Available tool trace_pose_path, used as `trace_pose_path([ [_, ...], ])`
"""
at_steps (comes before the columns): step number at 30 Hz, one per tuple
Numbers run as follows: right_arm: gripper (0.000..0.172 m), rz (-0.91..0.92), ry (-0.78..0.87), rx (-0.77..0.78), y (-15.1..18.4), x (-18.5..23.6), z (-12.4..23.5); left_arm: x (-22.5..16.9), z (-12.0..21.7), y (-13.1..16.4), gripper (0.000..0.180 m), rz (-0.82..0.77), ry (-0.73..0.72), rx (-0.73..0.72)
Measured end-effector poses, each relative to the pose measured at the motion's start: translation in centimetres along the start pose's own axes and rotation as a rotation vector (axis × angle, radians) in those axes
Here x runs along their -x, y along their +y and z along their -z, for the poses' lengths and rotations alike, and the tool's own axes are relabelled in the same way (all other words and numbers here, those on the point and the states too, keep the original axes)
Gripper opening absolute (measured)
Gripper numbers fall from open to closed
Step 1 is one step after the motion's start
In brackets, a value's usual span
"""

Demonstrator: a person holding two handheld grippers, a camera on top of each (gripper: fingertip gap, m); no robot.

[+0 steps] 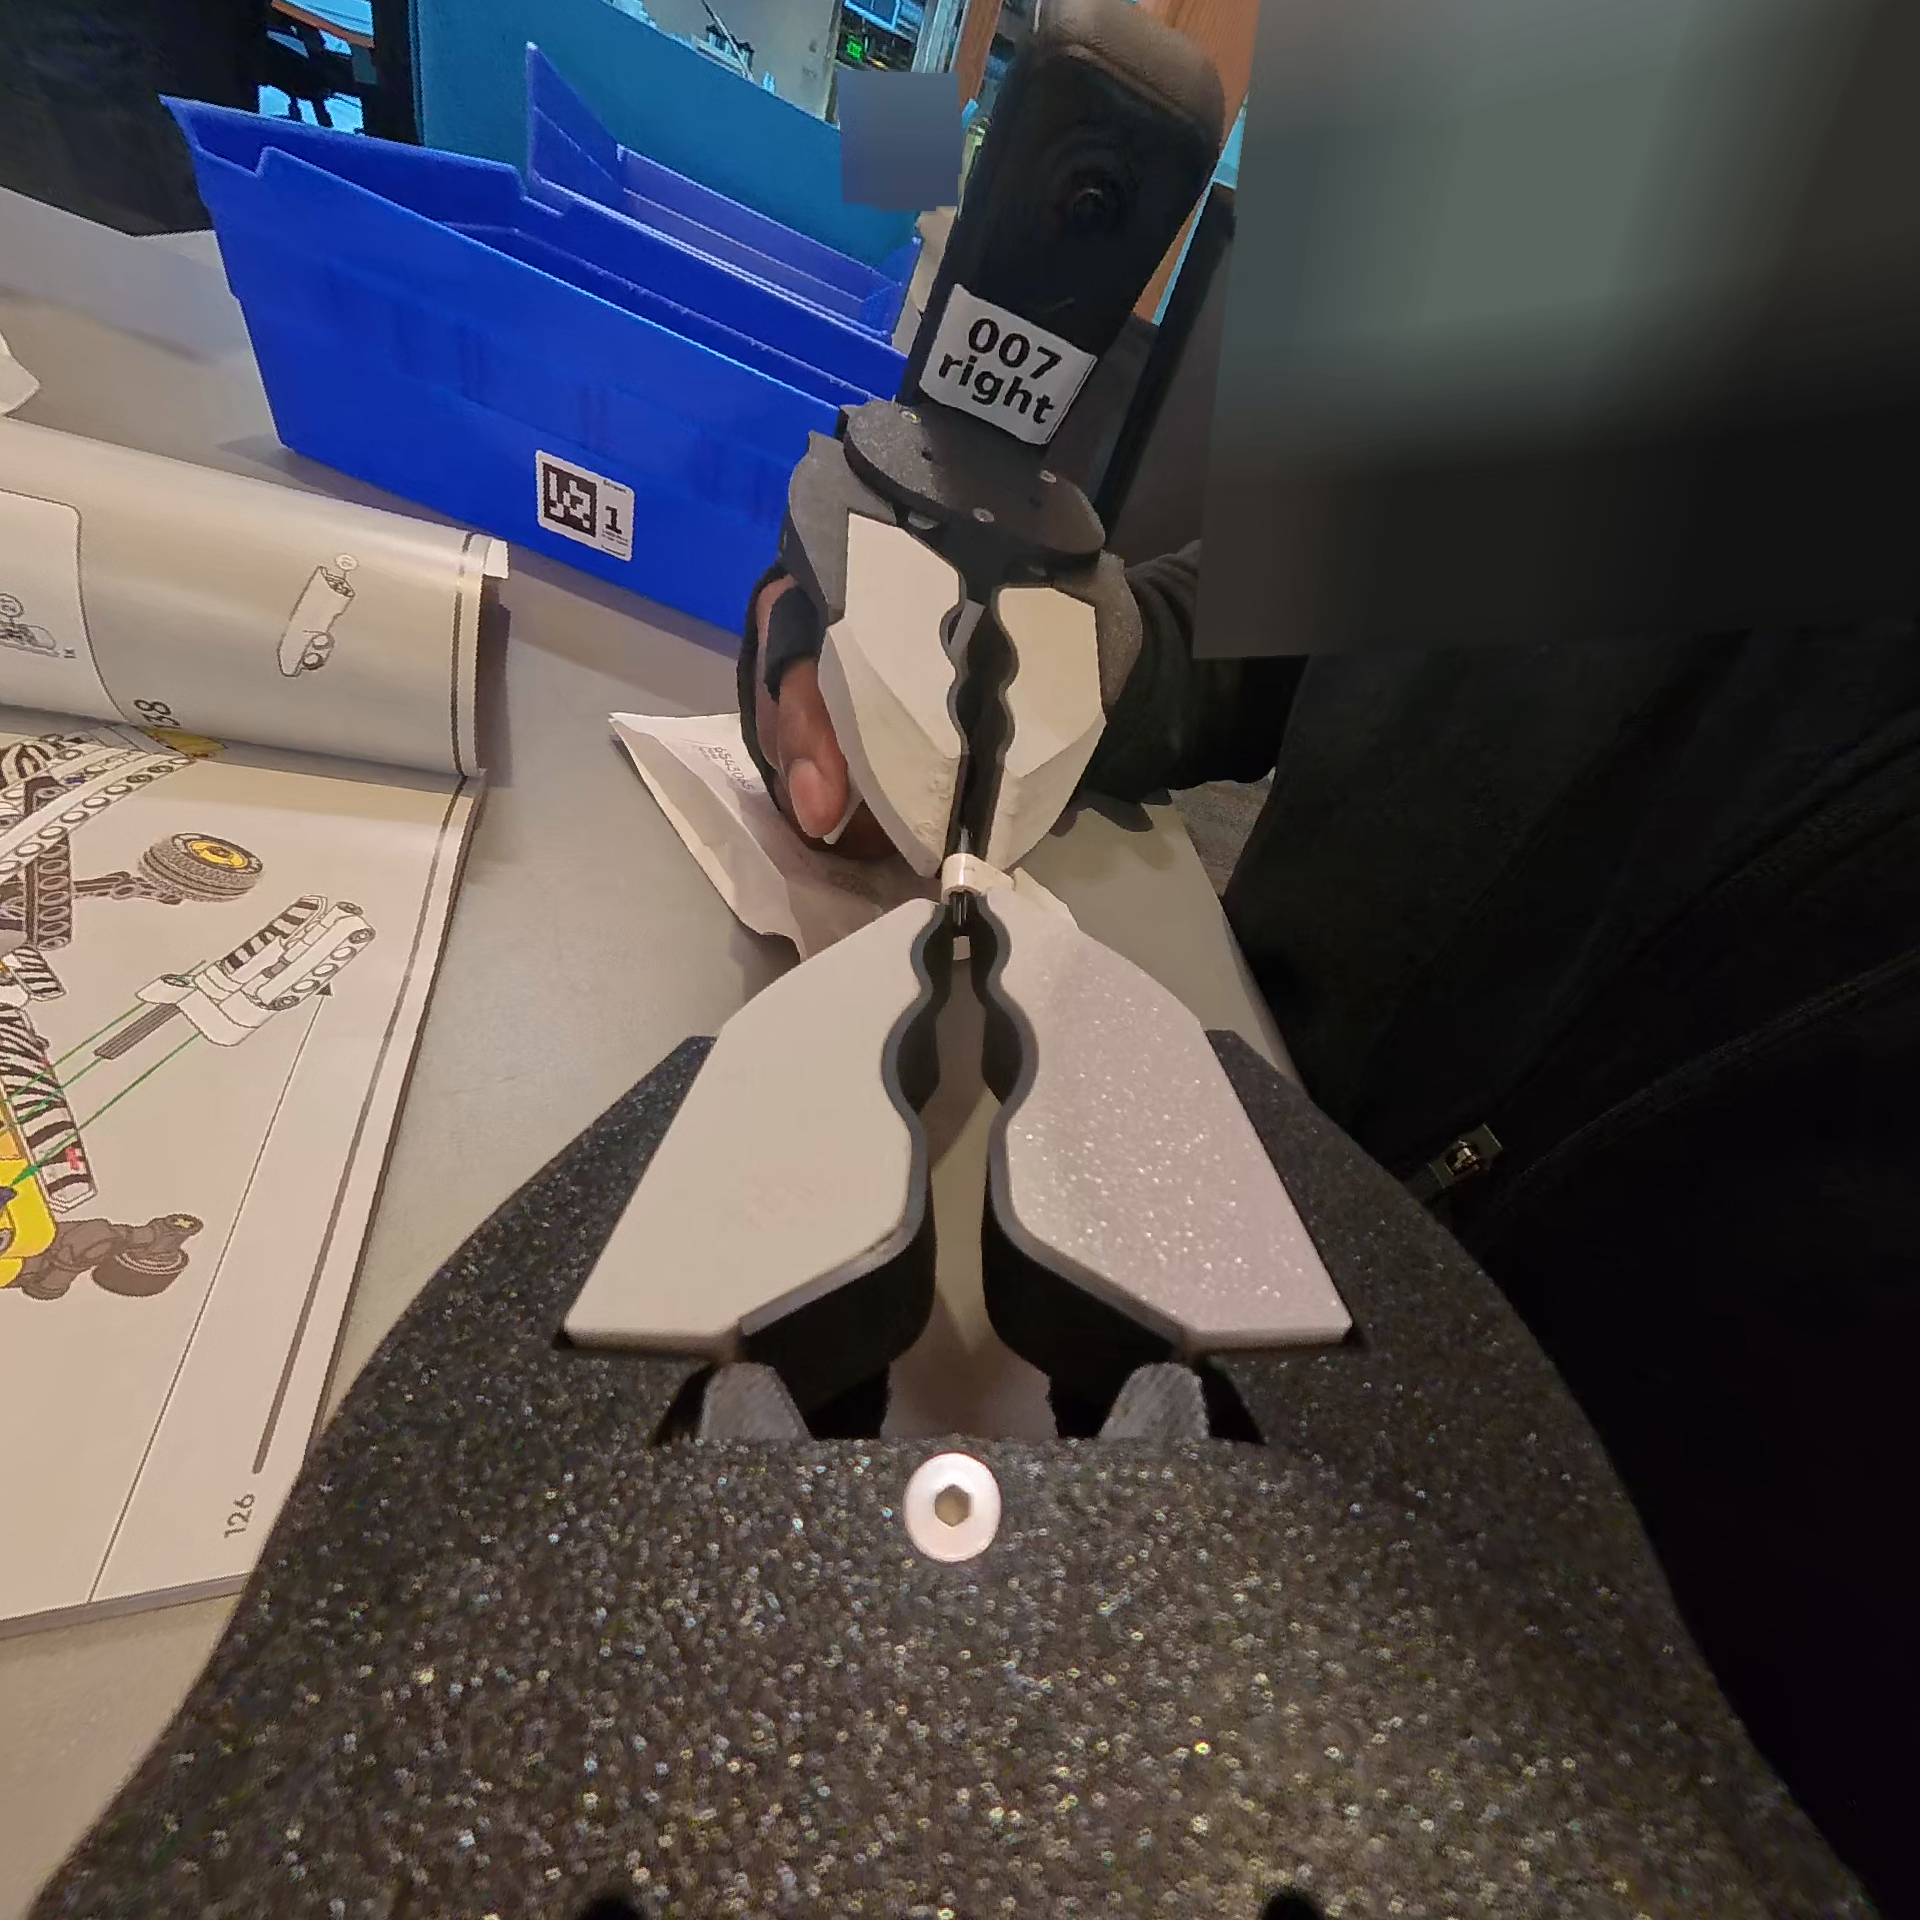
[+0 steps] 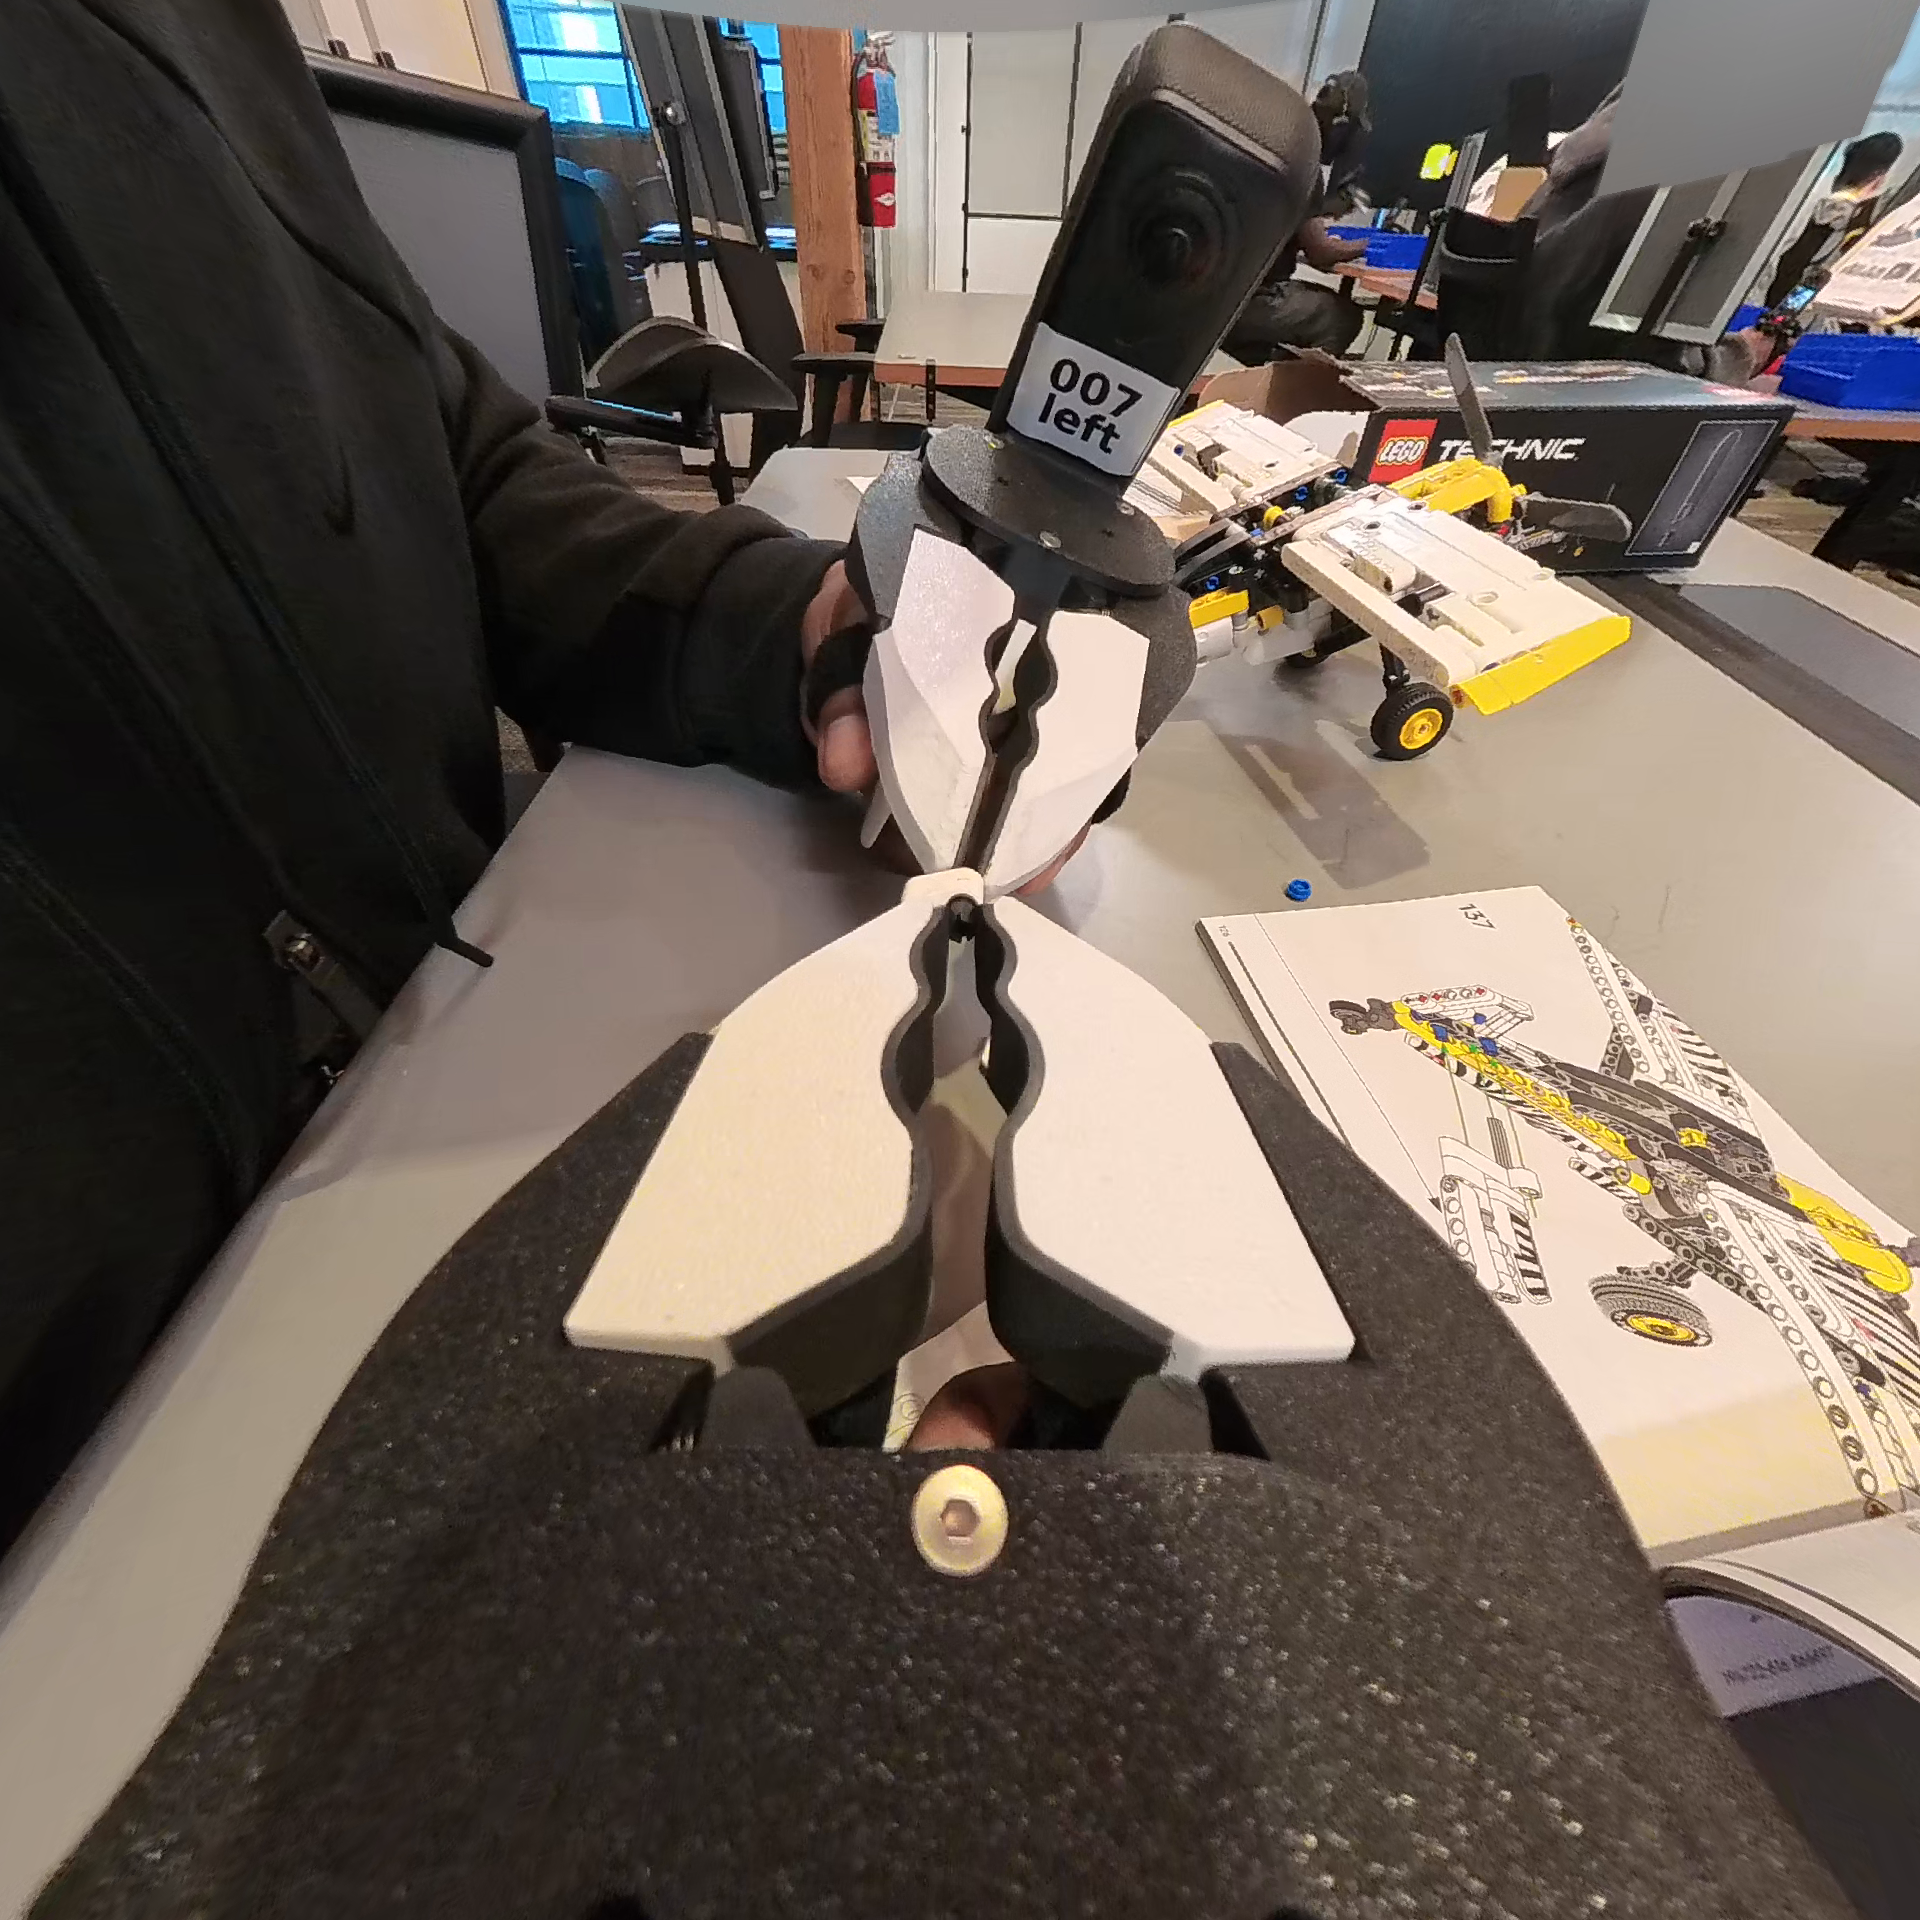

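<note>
— Where is the black pin [image 1: 956, 916] lying?

— Lengthwise between the tips. The left claw [image 1: 958, 930] and right claw [image 2: 962, 920] are facing nose to nose, each nearly closed and pinching one end. A small white piece [image 1: 971, 878] is sitting mid-pin, above the counter [image 1: 582, 831].

Right gripper [image 2: 961, 920], white fingers with dark wavy pads on a black speckled body, closed tip to tip on a thin black pin-like part [image 2: 961, 914]. Small white plastic connector piece [image 2: 948, 886] at the far end of that pin, touching the tips of the opposing left gripper [image 2: 971, 868], which appears clamped on it. Grey table [image 2: 644, 894] beneath. Open illustrated instruction booklet [image 2: 1558, 1195] at right; tiny round blue piece [image 2: 1297, 888] beside it. Beyond: white-and-yellow brick-built aircraft model [image 2: 1403, 582] and black cardboard box [image 2: 1579, 457].
</note>
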State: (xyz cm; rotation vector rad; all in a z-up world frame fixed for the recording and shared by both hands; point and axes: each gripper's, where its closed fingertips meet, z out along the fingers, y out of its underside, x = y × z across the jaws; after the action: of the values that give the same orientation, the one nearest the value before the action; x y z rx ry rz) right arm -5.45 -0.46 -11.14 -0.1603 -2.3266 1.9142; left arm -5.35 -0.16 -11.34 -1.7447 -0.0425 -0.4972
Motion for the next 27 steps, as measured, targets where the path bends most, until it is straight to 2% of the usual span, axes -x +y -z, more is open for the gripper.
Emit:
trace_pose_path([
  [20, 0.005, -0.010, -0.004, 0.014, 0.18, -0.16, 0.05, 0.17, -0.09, 0.11, 0.003, 0.002, -0.009, 0.008],
  [22, 0.004, -0.033, 0.027, 0.009, 0.10, -0.78, 0.17, 0.61, -0.02, -0.20, 0.004, 0.015, -0.036, -0.013],
  [27, 0.004, -0.105, -0.029, -0.029, -0.35, -0.36, 0.20, -0.11, 0.18, -0.53, 0.004, -0.011, 0.005, -0.041],
])
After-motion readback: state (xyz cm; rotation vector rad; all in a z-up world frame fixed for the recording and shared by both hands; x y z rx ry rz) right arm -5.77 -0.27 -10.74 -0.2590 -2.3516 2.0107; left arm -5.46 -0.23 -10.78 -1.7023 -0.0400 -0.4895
